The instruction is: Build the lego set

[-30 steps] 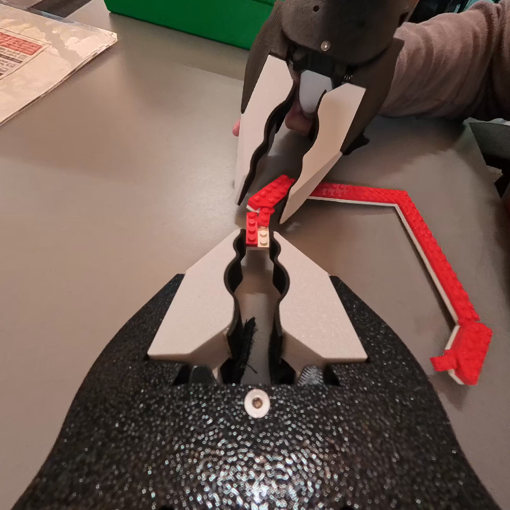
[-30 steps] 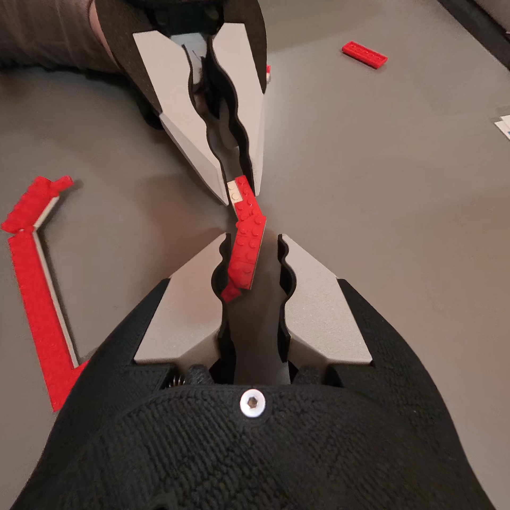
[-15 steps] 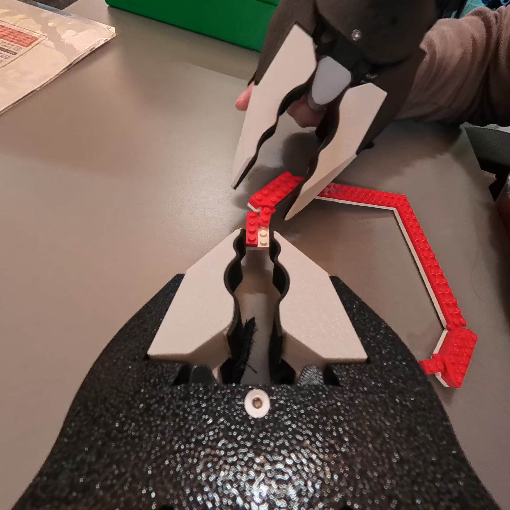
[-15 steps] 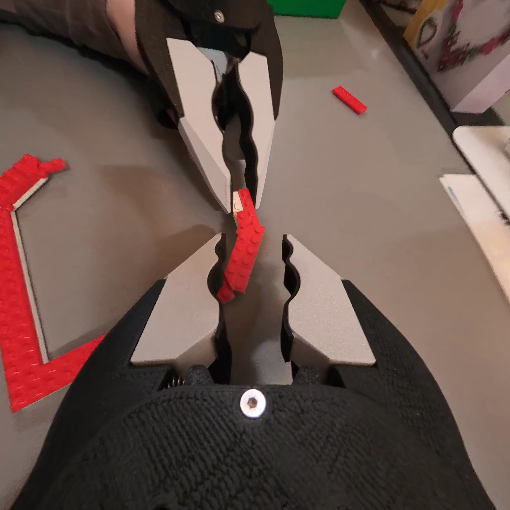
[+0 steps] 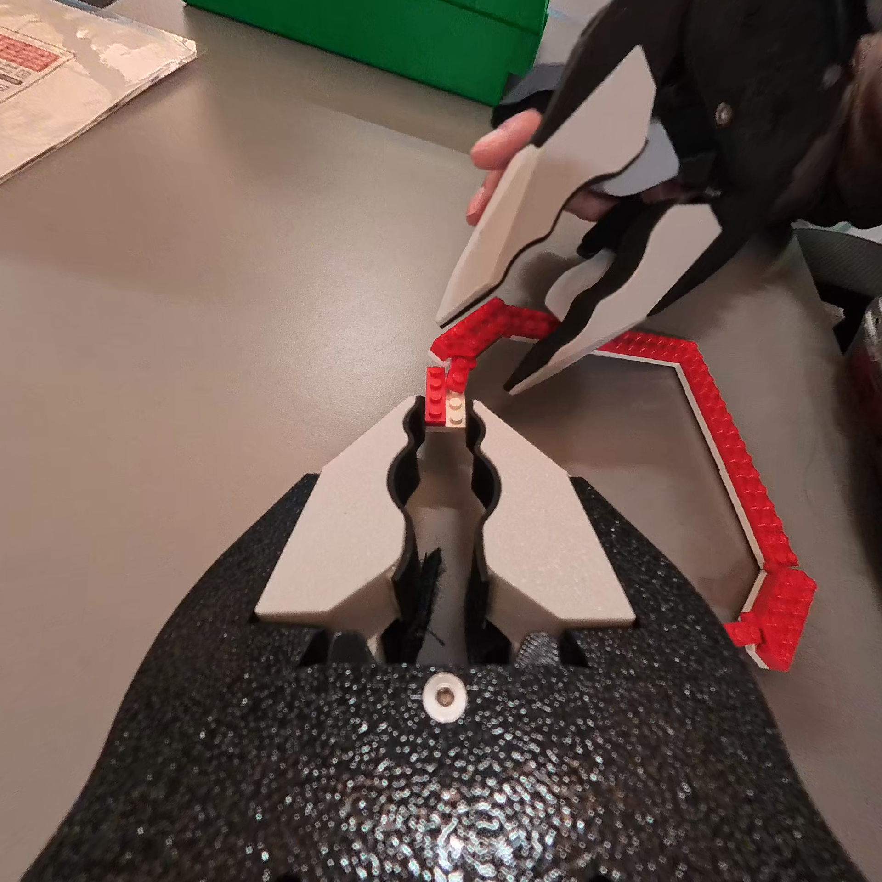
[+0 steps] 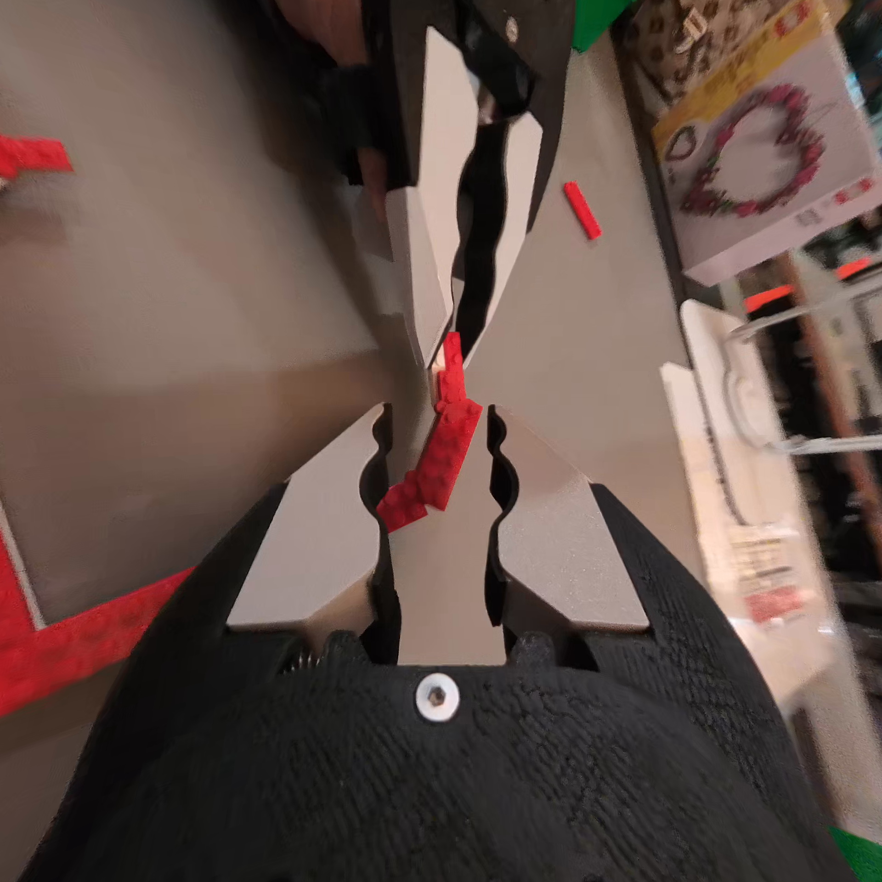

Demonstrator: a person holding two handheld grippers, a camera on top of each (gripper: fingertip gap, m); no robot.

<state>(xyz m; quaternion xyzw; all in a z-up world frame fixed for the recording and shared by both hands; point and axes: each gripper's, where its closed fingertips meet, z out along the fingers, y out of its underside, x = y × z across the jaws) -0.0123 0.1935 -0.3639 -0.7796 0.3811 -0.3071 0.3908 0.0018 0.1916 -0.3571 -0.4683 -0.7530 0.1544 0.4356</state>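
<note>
1. The left gripper (image 5: 446,405), grey-fingered with a black pebbled body, has its fingertips closed on the red-and-white end brick (image 5: 446,403) of a long angular frame of red studded plates on white plates (image 5: 730,458), which lies on the grey tabletop (image 5: 191,334).
2. In the left wrist view the frame runs from those fingertips up toward 1 o'clock, across to 3 o'clock, then down to a wider red end block (image 5: 782,615) near 4 o'clock.
3. The right gripper (image 5: 472,353) hangs over the frame at 1 o'clock, tilted, its fingers spread wide and gripping nothing; one tip sits just above the red plates, the other beside them.
4. A person's fingers (image 5: 501,143) show behind that gripper.
5. In the right wrist view, which is blurred, the frame's near red section (image 6: 444,463) lies between the open right fingers (image 6: 549,525), touching neither as far as can be told.
6. A loose flat red plate (image 6: 582,210) lies on the table at 1 o'clock there.
7. A green box (image 5: 382,38) stands at 12 o'clock in the left wrist view, and a clear plastic bag with a printed sheet (image 5: 71,86) at 10 o'clock.
</note>
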